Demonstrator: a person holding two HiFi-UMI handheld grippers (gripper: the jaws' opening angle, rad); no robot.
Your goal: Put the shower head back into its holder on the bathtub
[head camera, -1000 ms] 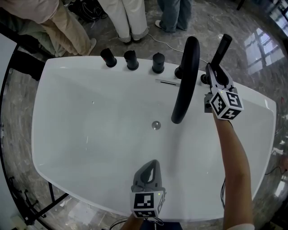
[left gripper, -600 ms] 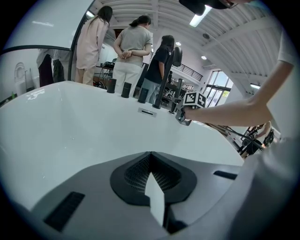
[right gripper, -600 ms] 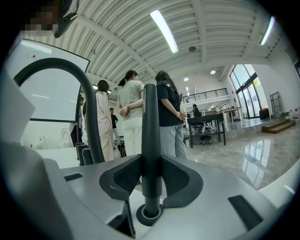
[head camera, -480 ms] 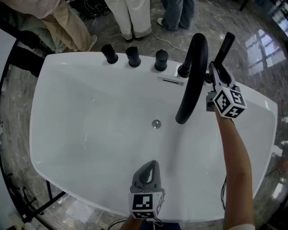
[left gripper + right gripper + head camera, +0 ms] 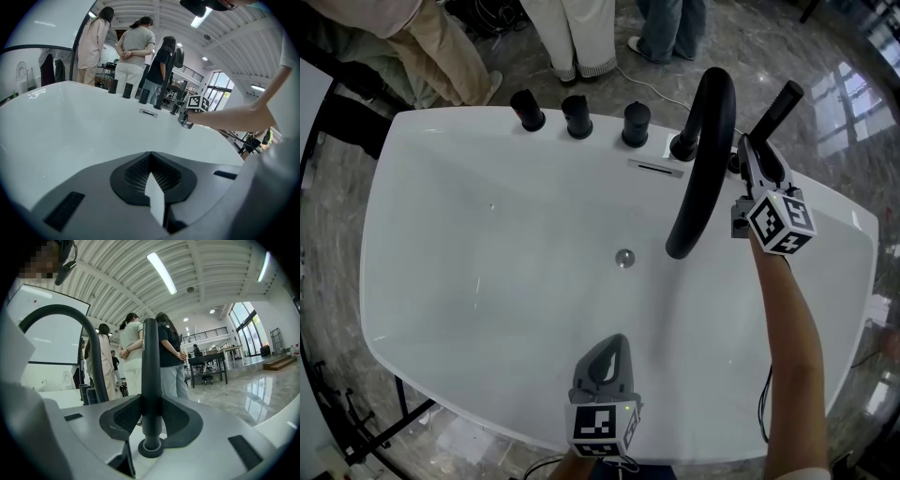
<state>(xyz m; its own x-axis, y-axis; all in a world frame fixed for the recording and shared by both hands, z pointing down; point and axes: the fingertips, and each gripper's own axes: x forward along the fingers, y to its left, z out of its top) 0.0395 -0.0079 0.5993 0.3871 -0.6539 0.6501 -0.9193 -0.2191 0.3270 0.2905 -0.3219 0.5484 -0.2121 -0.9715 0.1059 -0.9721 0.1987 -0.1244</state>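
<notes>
Shower head (image 5: 776, 111) more tilted now, right gripper (image 5: 752, 155) fingers (image 5: 123, 417) clenched on it beside spout (image 5: 703, 159) (left gripper (image 5: 617, 342) fingers (image 5: 140, 171) together, empty).

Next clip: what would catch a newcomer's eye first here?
A white bathtub fills the head view, a black arched spout rising from its far rim. Right of the spout, the right gripper clamps the upright shower head at its holder; the left gripper hangs shut over the near rim.

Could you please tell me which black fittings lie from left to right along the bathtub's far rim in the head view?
First black cylindrical knob, second black knob, third black knob, black arched spout, slim black shower head.
</notes>
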